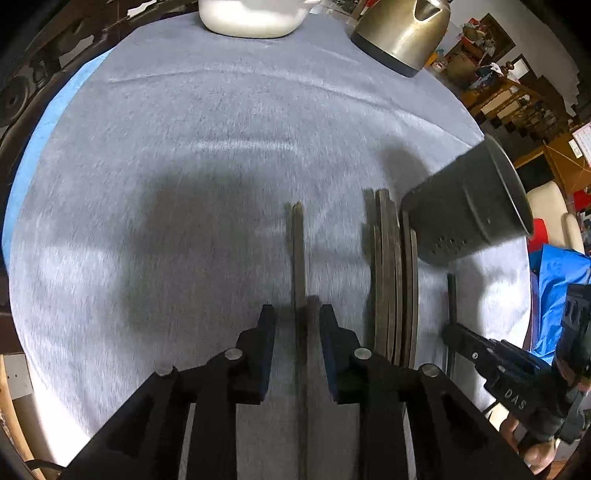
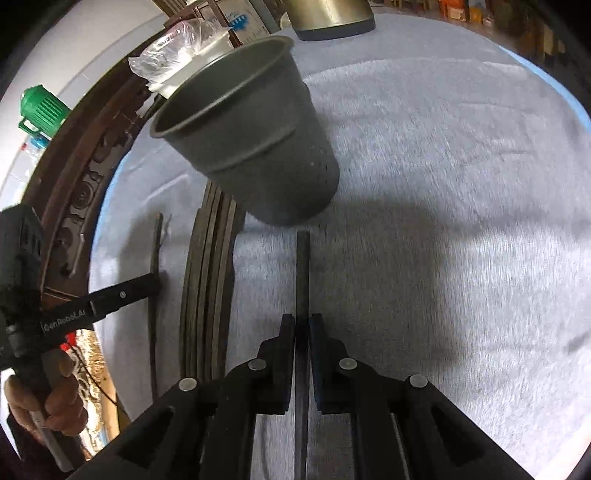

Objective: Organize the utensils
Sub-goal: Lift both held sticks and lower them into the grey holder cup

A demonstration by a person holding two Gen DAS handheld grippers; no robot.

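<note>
Grey cloth [image 1: 184, 147] covers the round table, with a white container [image 1: 255, 18] and a metal kettle [image 1: 402, 33] at its far edge.

Furthest left of the working things, the left gripper [image 1: 298, 314] points steeply down at the cloth. Its tongs stand narrow but not closed. A brown chopstick [image 1: 298, 240] runs lengthwise between the fingers, and a slim gap shows on either side of it, so the pads do not press on it. A hand [image 2: 55, 398] grips the tool's handle in the right wrist view.

Just to the right lies a bundle of chopsticks [image 1: 391, 277], flat on the cloth, side by side and parallel to the brown one. Their far ends reach the foot of the holder [image 1: 469, 210], a dark grey cup with small holes near its base. It sits on the cloth just beside the bundle, with its wide mouth open.

Rightmost is the right gripper [image 2: 303, 321], also angled steeply down. Its tongs are pinched onto a dark chopstick [image 2: 303, 266], with both pads against its sides. The stick's far tip points at the base of the holder and stops just short of it; whether the stick rests on the cloth cannot be told.
</note>
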